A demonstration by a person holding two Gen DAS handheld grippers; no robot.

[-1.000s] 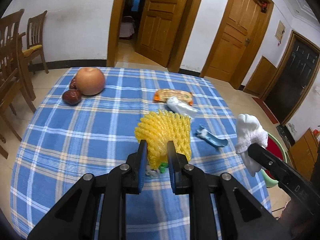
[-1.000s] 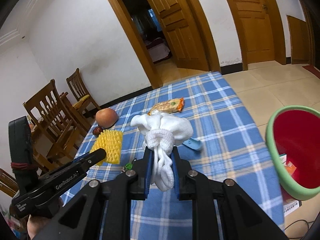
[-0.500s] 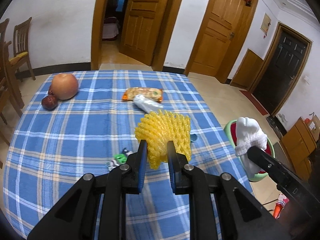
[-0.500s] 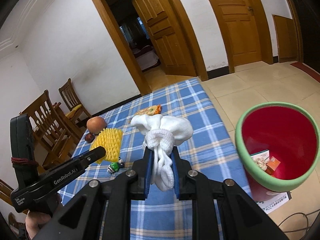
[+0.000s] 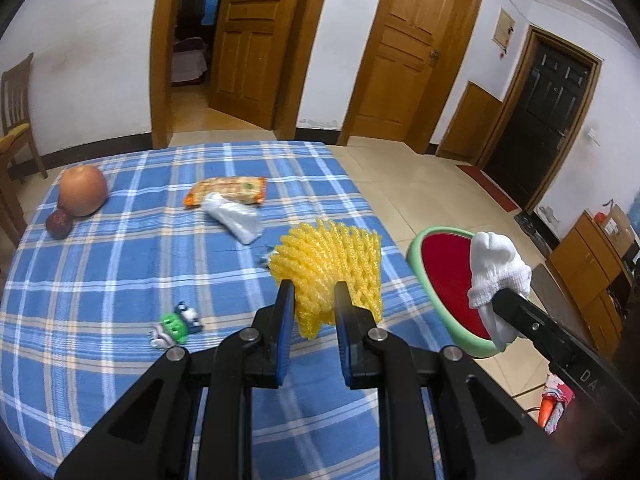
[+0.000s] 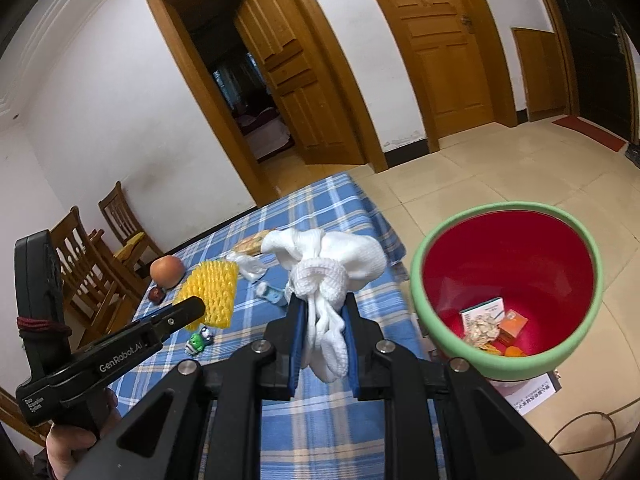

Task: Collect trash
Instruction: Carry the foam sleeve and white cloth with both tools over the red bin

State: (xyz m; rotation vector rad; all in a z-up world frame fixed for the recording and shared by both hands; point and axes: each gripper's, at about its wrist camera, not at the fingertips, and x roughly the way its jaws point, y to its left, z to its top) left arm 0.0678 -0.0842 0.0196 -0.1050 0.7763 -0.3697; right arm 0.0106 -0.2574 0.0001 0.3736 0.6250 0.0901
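Left gripper [image 5: 311, 300] clamped on yellow foam fruit net [image 5: 328, 264], jaws nearly closed around its lower edge, net held up above blue plaid tablecloth [image 5: 120, 272] near the table's right edge. Right gripper [image 6: 323, 312] pinched tight on bunched white cloth [image 6: 328, 264], knotted top above the jaws, loose end hanging down between them, held in the air just beside green-rimmed red bin [image 6: 508, 280] on the floor, not yet over its opening. Bin holding a small box, crumpled paper and orange scraps at the bottom. On the cloth-covered table: orange snack wrapper [image 5: 226, 190] touching clear plastic bag [image 5: 232, 218], green-and-white candy wrapper [image 5: 176, 324] near the front, small blue scrap [image 6: 274, 294] partly hidden behind the net in the left view. Round orange fruit [image 5: 83, 190] with dark red fruit [image 5: 59, 224] touching it at far left corner. Wooden chairs [image 6: 92, 264] beside the table.
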